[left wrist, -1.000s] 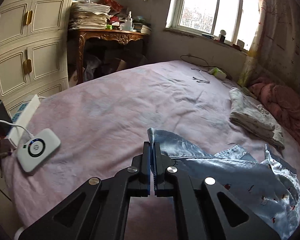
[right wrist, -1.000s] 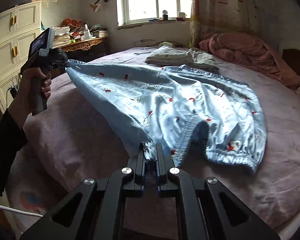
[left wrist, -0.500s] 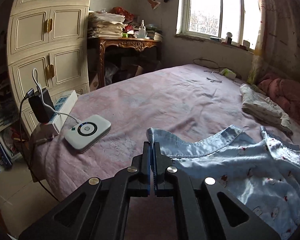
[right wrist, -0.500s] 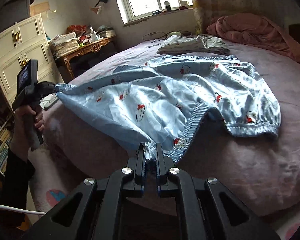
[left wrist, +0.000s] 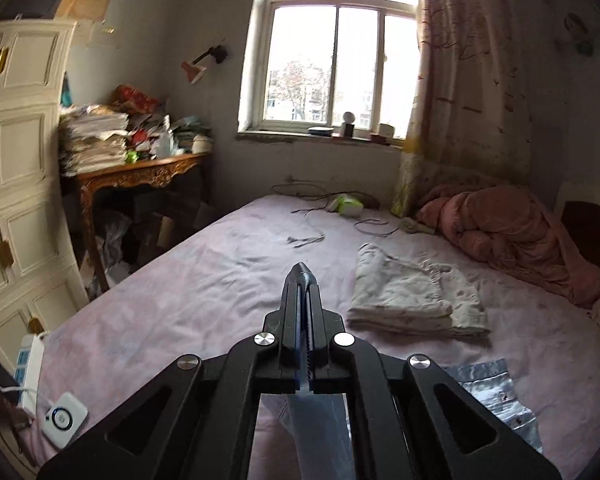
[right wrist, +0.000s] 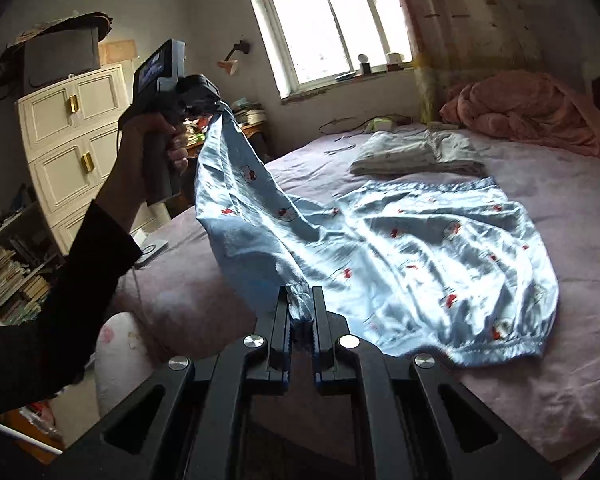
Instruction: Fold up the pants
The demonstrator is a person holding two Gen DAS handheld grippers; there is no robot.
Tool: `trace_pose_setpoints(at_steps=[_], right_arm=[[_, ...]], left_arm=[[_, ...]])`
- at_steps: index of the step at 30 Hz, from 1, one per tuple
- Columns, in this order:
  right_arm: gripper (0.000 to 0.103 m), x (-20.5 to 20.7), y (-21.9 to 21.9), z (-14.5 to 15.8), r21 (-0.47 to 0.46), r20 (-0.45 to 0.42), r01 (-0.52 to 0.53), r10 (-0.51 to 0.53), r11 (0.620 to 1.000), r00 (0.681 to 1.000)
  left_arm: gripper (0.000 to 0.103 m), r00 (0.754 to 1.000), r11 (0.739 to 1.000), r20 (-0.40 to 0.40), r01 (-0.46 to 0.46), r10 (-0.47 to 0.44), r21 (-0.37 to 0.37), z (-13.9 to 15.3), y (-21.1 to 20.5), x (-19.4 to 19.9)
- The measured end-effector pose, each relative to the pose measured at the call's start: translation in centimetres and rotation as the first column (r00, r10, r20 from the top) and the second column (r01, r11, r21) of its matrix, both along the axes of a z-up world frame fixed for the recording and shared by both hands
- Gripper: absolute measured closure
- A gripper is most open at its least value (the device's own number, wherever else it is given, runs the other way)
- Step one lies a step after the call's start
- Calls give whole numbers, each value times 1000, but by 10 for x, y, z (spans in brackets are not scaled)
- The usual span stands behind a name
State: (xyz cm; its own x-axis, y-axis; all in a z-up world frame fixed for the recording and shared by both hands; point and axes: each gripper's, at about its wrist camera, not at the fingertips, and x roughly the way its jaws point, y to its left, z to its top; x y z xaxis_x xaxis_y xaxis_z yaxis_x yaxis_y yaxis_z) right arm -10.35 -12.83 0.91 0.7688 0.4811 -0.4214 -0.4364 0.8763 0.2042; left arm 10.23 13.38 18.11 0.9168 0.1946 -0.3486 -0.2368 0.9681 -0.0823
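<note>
Light blue satin pants (right wrist: 400, 256) with small red cartoon prints lie mostly spread on the pink bed (right wrist: 572, 216). My left gripper (right wrist: 216, 106) is shut on one corner of the pants and holds it high above the bed's left edge; the cloth hangs down from it. In the left wrist view the left gripper (left wrist: 305, 280) is shut, with blue cloth (left wrist: 320, 432) hanging below the fingers. My right gripper (right wrist: 300, 308) is shut on another bunched corner of the pants near the bed's front edge.
A folded pale garment (left wrist: 412, 296) lies further back on the bed. A crumpled pink quilt (left wrist: 512, 236) is at the back right. Cables and a small green-white item (left wrist: 348, 206) lie near the window. A white device (left wrist: 64, 420) and power strip sit at the left edge.
My left gripper has lifted its corner of the pants high up off the bed. The right gripper keeps its hold low, and the cloth between them now slopes steeply.
</note>
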Motion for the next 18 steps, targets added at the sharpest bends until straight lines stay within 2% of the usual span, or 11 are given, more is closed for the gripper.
trace_pose_setpoints(at_steps=[2, 5, 6, 8, 10, 18], right_arm=[[96, 5, -13, 1, 7, 1, 65, -65, 998, 998], [96, 12, -33, 3, -17, 18, 140, -139, 990, 990], [96, 13, -39, 2, -23, 22, 158, -157, 987, 987], [96, 16, -50, 0, -24, 18, 181, -180, 983, 983], [96, 20, -57, -4, -40, 17, 205, -205, 978, 979], [96, 39, -83, -28, -103, -2, 293, -295, 950, 955]], left_arm=[[102, 999, 999, 10, 45, -45, 16, 11, -28, 17], [102, 992, 992, 4, 125, -125, -1, 19, -66, 44], [102, 991, 991, -2, 135, -135, 9, 20, -79, 52], [102, 987, 984, -12, 158, -158, 78, 19, -116, 67], [102, 984, 978, -22, 177, -176, 112, 15, -146, 81], [102, 958, 958, -108, 276, -266, 82, -21, -221, 136]])
